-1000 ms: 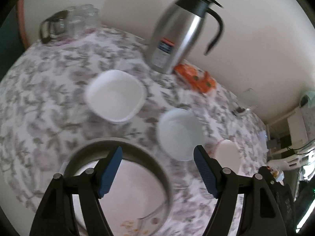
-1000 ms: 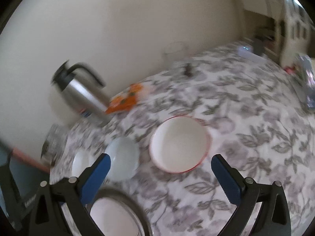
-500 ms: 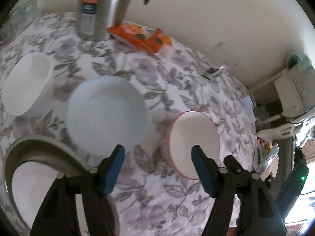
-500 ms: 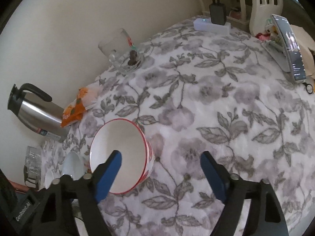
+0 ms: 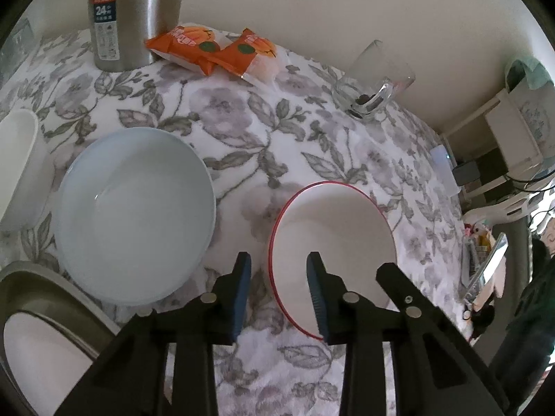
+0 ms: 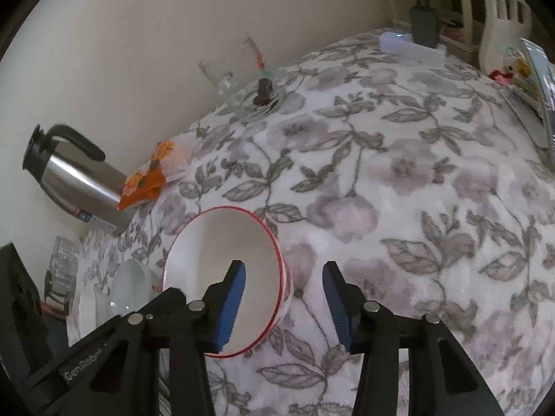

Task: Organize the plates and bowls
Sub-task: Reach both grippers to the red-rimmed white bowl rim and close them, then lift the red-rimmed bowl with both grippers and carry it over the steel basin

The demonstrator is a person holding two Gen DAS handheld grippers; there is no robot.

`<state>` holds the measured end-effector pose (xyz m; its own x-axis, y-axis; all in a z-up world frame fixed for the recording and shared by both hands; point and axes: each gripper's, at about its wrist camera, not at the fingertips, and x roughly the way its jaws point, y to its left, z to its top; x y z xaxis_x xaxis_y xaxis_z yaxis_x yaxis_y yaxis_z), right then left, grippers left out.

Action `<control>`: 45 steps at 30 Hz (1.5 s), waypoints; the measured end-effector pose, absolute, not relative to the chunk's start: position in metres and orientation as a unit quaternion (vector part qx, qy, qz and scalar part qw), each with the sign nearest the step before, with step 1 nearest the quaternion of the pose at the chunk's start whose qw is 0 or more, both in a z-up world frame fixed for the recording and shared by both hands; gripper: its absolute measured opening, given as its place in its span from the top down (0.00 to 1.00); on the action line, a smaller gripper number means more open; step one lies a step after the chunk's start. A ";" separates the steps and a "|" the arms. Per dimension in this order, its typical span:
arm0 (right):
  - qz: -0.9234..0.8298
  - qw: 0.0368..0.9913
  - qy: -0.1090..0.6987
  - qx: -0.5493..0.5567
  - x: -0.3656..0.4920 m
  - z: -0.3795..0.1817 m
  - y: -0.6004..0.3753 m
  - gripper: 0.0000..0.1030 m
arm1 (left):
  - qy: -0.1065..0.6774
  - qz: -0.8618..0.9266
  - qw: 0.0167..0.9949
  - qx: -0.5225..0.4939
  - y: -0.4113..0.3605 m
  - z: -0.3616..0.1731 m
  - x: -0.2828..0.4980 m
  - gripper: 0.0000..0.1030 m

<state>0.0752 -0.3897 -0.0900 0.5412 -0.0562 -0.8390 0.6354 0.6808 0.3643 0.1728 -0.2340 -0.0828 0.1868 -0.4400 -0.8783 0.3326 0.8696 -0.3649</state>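
both fingers part-open, straddling red-rimmed bowl [image 5: 333, 239] rim, holding nothing | risk: uneven closing tips it into blue bowl [image 5: 135, 215] alongside

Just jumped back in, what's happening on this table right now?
Both tongs are at the red-rimmed bowl. The left tongs and right tongs each straddle its rim, one finger inside and one outside, not yet closed. The pale blue bowl sits beside it on the floral tablecloth, untouched.

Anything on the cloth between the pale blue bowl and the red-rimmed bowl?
Nothing: left wrist view shows bare floral tablecloth between the pale blue bowl and the red-rimmed bowl.
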 end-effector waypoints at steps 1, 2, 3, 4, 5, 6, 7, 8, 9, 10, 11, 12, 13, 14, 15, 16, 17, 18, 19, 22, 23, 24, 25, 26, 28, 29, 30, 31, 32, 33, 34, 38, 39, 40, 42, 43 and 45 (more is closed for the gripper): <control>-0.210 0.810 0.432 0.338 0.078 -0.093 -0.389 0.57 | 0.585 -0.253 0.769 -0.045 -0.235 -0.084 0.173 0.71; -0.207 0.809 0.434 0.338 0.079 -0.096 -0.388 0.60 | 0.583 -0.253 0.771 -0.043 -0.237 -0.086 0.174 0.73; -0.205 0.809 0.437 0.336 0.081 -0.098 -0.387 0.63 | 0.584 -0.251 0.771 -0.039 -0.239 -0.088 0.175 0.74; -0.204 0.809 0.440 0.334 0.083 -0.100 -0.386 0.64 | 0.585 -0.251 0.770 -0.038 -0.240 -0.089 0.176 0.76; -0.203 0.809 0.441 0.332 0.084 -0.101 -0.386 0.64 | 0.586 -0.253 0.769 -0.037 -0.242 -0.090 0.176 0.76; -0.202 0.810 0.441 0.330 0.085 -0.102 -0.385 0.67 | 0.585 -0.255 0.769 -0.037 -0.244 -0.090 0.176 0.77; -0.202 0.810 0.441 0.329 0.086 -0.102 -0.386 0.69 | 0.581 -0.255 0.772 -0.030 -0.246 -0.090 0.176 0.77; -0.202 0.811 0.441 0.327 0.086 -0.103 -0.386 0.70 | 0.579 -0.255 0.774 -0.026 -0.248 -0.091 0.176 0.77; -0.202 0.812 0.439 0.326 0.087 -0.103 -0.386 0.72 | 0.578 -0.255 0.775 -0.025 -0.248 -0.092 0.176 0.77; -0.201 0.813 0.439 0.325 0.087 -0.104 -0.386 0.74 | 0.578 -0.255 0.775 -0.026 -0.249 -0.094 0.176 0.77; -0.201 0.813 0.439 0.324 0.088 -0.105 -0.387 0.78 | 0.580 -0.255 0.773 -0.026 -0.249 -0.097 0.177 0.77; -0.202 0.813 0.440 0.324 0.088 -0.105 -0.387 0.83 | 0.582 -0.254 0.772 -0.024 -0.250 -0.099 0.177 0.77; -0.204 0.813 0.441 0.322 0.088 -0.107 -0.388 0.84 | 0.583 -0.251 0.772 -0.019 -0.252 -0.102 0.177 0.77; -0.205 0.813 0.441 0.321 0.088 -0.107 -0.389 0.87 | 0.584 -0.250 0.772 -0.017 -0.253 -0.103 0.177 0.77; -0.205 0.813 0.440 0.321 0.088 -0.107 -0.390 0.88 | 0.585 -0.250 0.771 -0.018 -0.253 -0.104 0.177 0.77; -0.204 0.813 0.440 0.322 0.088 -0.108 -0.390 0.88 | 0.586 -0.249 0.771 -0.020 -0.253 -0.105 0.178 0.77; -0.204 0.814 0.439 0.321 0.089 -0.108 -0.390 0.88 | 0.586 -0.246 0.772 -0.018 -0.254 -0.106 0.178 0.77; -0.204 0.814 0.440 0.319 0.089 -0.108 -0.390 0.88 | 0.586 -0.246 0.772 -0.016 -0.254 -0.107 0.178 0.77; -0.204 0.815 0.440 0.318 0.089 -0.108 -0.390 0.88 | 0.586 -0.246 0.772 -0.016 -0.254 -0.109 0.178 0.78; -0.203 0.815 0.439 0.318 0.089 -0.108 -0.390 0.88 | 0.582 -0.249 0.774 -0.012 -0.256 -0.110 0.177 0.82; -0.203 0.816 0.440 0.317 0.089 -0.108 -0.390 0.88 | 0.579 -0.247 0.777 -0.006 -0.257 -0.110 0.176 0.83; -0.203 0.816 0.439 0.316 0.089 -0.108 -0.390 0.88 | 0.578 -0.246 0.778 -0.002 -0.257 -0.110 0.176 0.84; -0.203 0.817 0.439 0.314 0.089 -0.108 -0.390 0.88 | 0.576 -0.244 0.780 0.003 -0.257 -0.110 0.175 0.87; -0.204 0.817 0.439 0.313 0.089 -0.107 -0.389 0.88 | 0.574 -0.243 0.782 0.006 -0.257 -0.109 0.175 0.88; -0.203 0.819 0.439 0.309 0.090 -0.105 -0.388 0.88 | 0.572 -0.244 0.783 0.014 -0.258 -0.109 0.174 0.89; -0.203 0.820 0.438 0.308 0.089 -0.104 -0.388 0.88 | 0.572 -0.244 0.783 0.015 -0.258 -0.108 0.173 0.89; -0.203 0.820 0.438 0.308 0.089 -0.103 -0.388 0.88 | 0.570 -0.245 0.784 0.017 -0.258 -0.106 0.173 0.89; -0.202 0.821 0.437 0.306 0.089 -0.101 -0.388 0.88 | 0.568 -0.246 0.785 0.019 -0.258 -0.105 0.172 0.89; -0.202 0.822 0.436 0.304 0.089 -0.099 -0.387 0.88 | 0.565 -0.249 0.786 0.020 -0.258 -0.103 0.171 0.89; -0.202 0.824 0.435 0.302 0.088 -0.096 -0.387 0.88 | 0.562 -0.252 0.788 0.022 -0.258 -0.100 0.170 0.89; -0.202 0.825 0.435 0.299 0.087 -0.093 -0.386 0.88 | 0.561 -0.253 0.788 0.022 -0.259 -0.098 0.169 0.89; -0.199 0.827 0.432 0.300 0.083 -0.085 -0.385 0.88 | 0.560 -0.254 0.788 0.022 -0.256 -0.089 0.165 0.89; -0.197 0.828 0.430 0.300 0.082 -0.082 -0.384 0.88 | 0.558 -0.254 0.790 0.023 -0.256 -0.086 0.164 0.89; -0.195 0.830 0.428 0.299 0.081 -0.077 -0.383 0.88 | 0.556 -0.254 0.791 0.022 -0.254 -0.082 0.163 0.89; -0.193 0.835 0.425 0.292 0.079 -0.068 -0.379 0.88 | 0.551 -0.255 0.794 0.019 -0.250 -0.073 0.159 0.89; -0.191 0.838 0.421 0.288 0.077 -0.061 -0.376 0.88 | 0.548 -0.255 0.796 0.018 -0.248 -0.068 0.157 0.89; -0.188 0.842 0.416 0.288 0.074 -0.053 -0.373 0.88 | 0.541 -0.255 0.801 0.017 -0.243 -0.058 0.153 0.89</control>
